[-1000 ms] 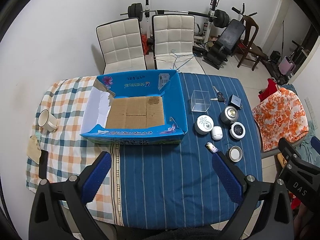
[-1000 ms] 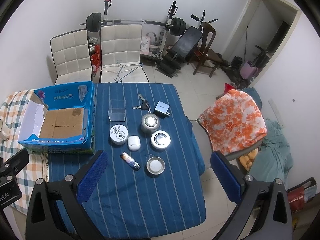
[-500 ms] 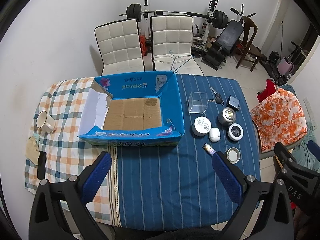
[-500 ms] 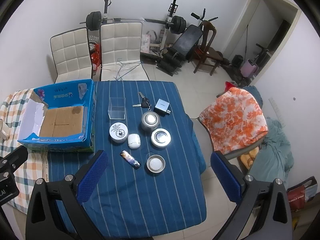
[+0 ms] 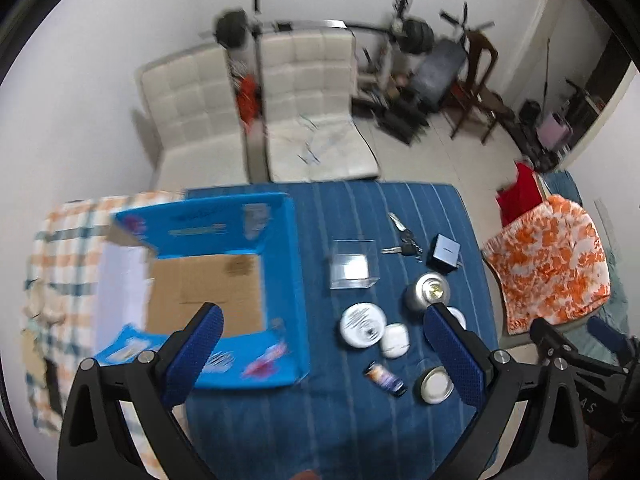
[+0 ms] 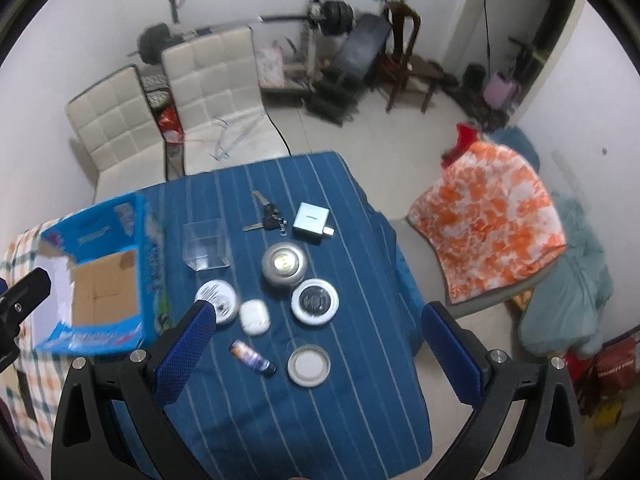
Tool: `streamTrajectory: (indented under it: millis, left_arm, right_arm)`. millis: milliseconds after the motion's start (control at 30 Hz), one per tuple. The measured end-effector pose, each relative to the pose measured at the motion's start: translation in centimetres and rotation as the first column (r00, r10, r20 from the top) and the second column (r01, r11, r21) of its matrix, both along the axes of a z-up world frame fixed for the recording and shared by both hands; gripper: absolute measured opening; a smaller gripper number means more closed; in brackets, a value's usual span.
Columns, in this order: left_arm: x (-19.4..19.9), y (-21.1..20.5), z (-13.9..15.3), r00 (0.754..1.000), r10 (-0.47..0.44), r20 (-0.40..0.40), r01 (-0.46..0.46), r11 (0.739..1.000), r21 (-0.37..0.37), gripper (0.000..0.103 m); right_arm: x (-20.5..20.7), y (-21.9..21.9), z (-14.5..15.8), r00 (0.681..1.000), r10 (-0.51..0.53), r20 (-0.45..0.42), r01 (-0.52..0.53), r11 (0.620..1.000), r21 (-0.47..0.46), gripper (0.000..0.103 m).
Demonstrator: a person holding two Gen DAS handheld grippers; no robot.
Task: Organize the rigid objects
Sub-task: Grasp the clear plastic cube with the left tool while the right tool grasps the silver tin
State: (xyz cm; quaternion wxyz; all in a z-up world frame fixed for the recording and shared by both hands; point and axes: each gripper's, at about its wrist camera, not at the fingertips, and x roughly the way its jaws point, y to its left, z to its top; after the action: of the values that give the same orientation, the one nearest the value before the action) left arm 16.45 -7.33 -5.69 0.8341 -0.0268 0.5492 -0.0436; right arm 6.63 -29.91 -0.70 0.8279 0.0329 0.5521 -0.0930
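Note:
An open blue cardboard box [image 5: 292, 264] [image 6: 144, 248] sits on the table's left half, only its brown floor showing inside. To its right lie a clear plastic cube [image 5: 353, 265] [image 6: 206, 245], keys [image 6: 268, 218], a grey charger [image 6: 313, 218], a silver puck light [image 6: 284, 264], a white tin [image 5: 362, 325], a white earbud case [image 6: 254, 316], a black-and-white disc [image 6: 315, 302], a small tube [image 6: 252, 357] and a round lid [image 6: 309, 365]. Both grippers hover high above the table. The left gripper [image 5: 324, 350] and the right gripper [image 6: 316, 352] are open and hold nothing.
The table wears a blue striped cloth [image 6: 288, 420] and a checked cloth [image 5: 60, 240] at the left. Two white chairs [image 5: 248, 112] stand behind it, with gym gear [image 6: 344, 40] beyond. An orange-patterned cover [image 6: 492, 220] drapes a chair at the right.
Both views have shifted and blurred: the cameras moved forward and turned right, so the small objects sit nearer the centre. Nothing on the table moved; both grippers stay open.

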Motion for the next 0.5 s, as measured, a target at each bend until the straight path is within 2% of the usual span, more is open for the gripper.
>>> streamTrajectory:
  millis: [133,200,267,367,500]
  left_arm:
    - [6.3,-2.8,-6.0,0.984,-0.053,-0.170,0.044,0.997,-0.058,0.103]
    - [9.1,-3.6,-9.3,0.966,-0.051,-0.255,0.028,0.995,-0.092,0.103]
    - [11.3,-4.2,-12.6,0.944,-0.034,-0.328,0.004,0.996,-0.093,0.103]
    - [12.9,-4.8,-16.2,0.915,-0.029,-0.402,-0.008,0.996,-0.090,0.103]
    - [14.3,-5.6,-19.5,0.893,-0.025,-0.450,0.012,0.999,-0.032,0.103]
  right_arm:
    - [6.1,-2.5,-5.4,0.995,-0.022,-0.101,0.029,0.997,0.075,0.103]
    - [8.7,-3.4,-8.3,0.987,-0.032,-0.159,0.050,0.993,0.109,0.103]
    - [11.0,-4.0,-11.2,0.981,-0.039,-0.190,0.064,0.990,0.128,0.103]
    - [12.9,-4.4,-15.5,0.964,-0.054,-0.260,0.093,0.986,0.139,0.103]
    - [13.8,-4.6,-20.0,0.940,-0.076,-0.332,0.140,0.975,0.172,0.103]
